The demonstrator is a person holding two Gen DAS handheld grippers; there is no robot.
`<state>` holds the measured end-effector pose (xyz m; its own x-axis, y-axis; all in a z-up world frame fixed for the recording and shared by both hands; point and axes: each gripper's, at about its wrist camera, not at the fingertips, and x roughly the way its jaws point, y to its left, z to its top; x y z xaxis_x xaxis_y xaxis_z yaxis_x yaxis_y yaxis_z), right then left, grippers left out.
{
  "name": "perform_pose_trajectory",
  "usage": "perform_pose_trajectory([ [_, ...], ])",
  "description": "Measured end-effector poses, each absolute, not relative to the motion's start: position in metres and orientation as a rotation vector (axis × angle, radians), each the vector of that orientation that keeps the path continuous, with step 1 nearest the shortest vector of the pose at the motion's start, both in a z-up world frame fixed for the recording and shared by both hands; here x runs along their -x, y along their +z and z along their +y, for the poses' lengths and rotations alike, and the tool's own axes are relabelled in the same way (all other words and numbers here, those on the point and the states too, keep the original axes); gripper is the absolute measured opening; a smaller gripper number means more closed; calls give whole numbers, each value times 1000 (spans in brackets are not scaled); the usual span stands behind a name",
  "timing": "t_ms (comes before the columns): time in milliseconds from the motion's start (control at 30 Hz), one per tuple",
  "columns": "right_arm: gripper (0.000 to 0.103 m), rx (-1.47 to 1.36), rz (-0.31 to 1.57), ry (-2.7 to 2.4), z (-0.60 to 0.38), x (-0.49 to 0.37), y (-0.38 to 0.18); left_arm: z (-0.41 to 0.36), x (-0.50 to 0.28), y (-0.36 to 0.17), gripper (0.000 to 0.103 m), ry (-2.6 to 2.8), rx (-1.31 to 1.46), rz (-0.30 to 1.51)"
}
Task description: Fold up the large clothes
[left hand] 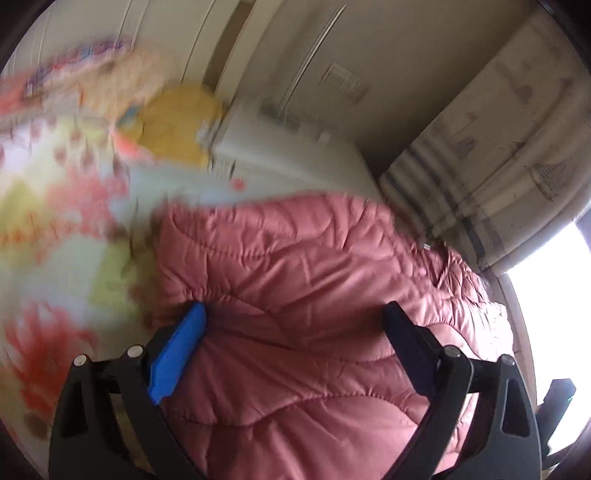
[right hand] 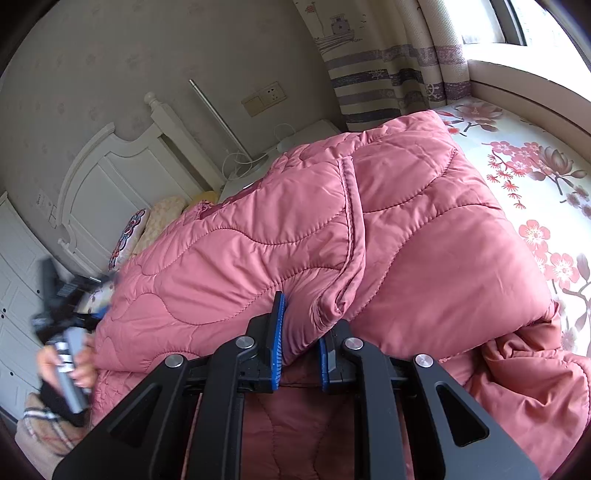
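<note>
Your left gripper (left hand: 293, 314) hovers over the pink quilted jacket (right hand: 258, 236), fingers spread wide, gripping nothing. The jacket lies heaped on the floral bedsheet (right hand: 546, 173). Your right gripper (right hand: 301, 332) pinches a jacket fold between its pads.

Daylight enters from the window (right hand: 491, 26), blown out to white in both views; the jacket (right hand: 332, 236) nearest it shows soft sheen, with shallow shadows in its quilting and no hard glare. Left wrist view: heavy motion blur across the bedsheet (left hand: 55, 192) and wall left of the jacket, sharper near the curtain (left hand: 498, 147). Right wrist view mostly sharp, only the left hand (right hand: 66, 365) smeared; both frames fisheye-curved with dark vignetted corners.
</note>
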<state>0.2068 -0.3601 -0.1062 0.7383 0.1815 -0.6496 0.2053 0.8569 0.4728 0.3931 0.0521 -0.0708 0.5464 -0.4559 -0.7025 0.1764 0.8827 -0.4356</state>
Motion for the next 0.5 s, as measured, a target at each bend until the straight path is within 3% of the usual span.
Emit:
perform_pose_trajectory([
  [200, 17, -565, 752, -8, -363, -207, -108, 84, -411, -36, 95, -434, 546, 876],
  [400, 17, -569, 752, 0, -365, -208, -109, 67, -448, -67, 96, -408, 440, 1004],
  [500, 17, -563, 754, 2, -365, -208, -109, 61, -447, -63, 100, -398, 370, 970],
])
